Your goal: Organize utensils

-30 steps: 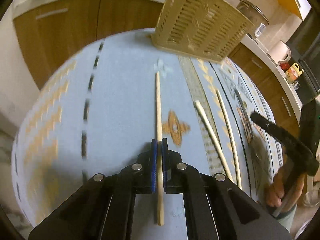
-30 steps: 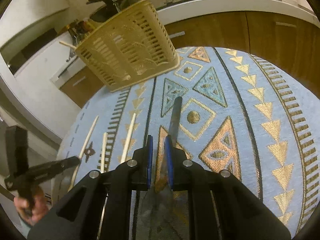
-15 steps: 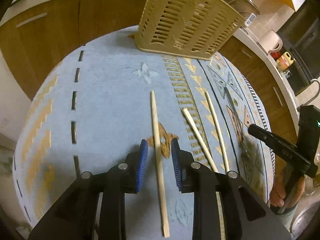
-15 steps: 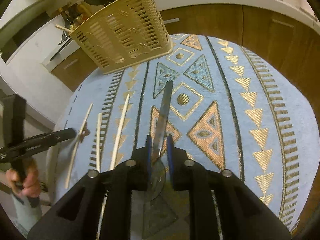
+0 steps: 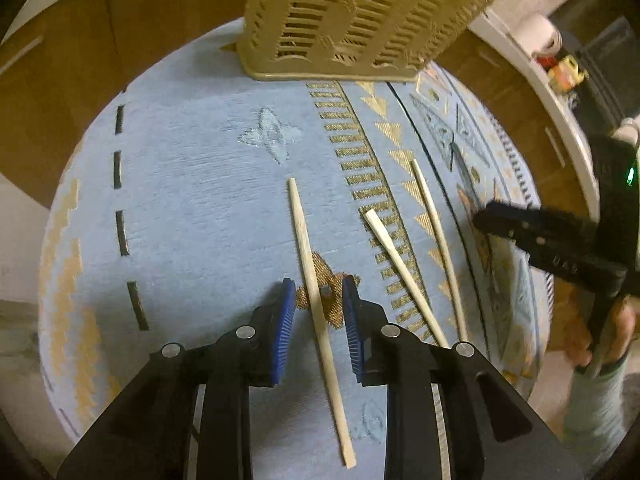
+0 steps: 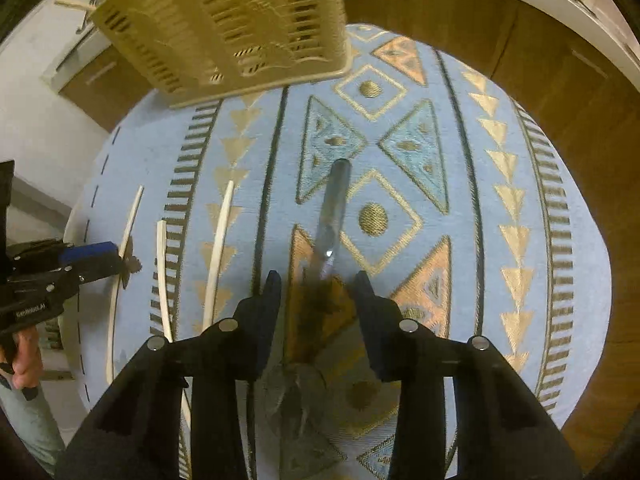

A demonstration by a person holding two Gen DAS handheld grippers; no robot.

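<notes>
Left wrist view: the left gripper (image 5: 319, 300) stood partly open, its blue pads clear of the wooden chopstick (image 5: 316, 280) that lay between them on the patterned tablecloth (image 5: 192, 200). Nothing was gripped. Two more chopsticks (image 5: 404, 276) lay just beside it to the right, apart from each other at the far ends. The slotted basket (image 5: 352, 20) stood at the far edge of the cloth. The step in hand was judged to be laying utensils out in a row; the next move would call for lifting the gripper clear without nudging the stick.

Right wrist view: the right gripper (image 6: 318, 292) had its jaws opening, with the handle of a dark, translucent utensil (image 6: 332, 216) lying between them on the cloth and neither pad seen pressing on it. Its head under the gripper was too blurred to identify. The left gripper appeared at the left edge, over the outermost chopstick. A straight upward withdrawal was judged necessary here too.
</notes>
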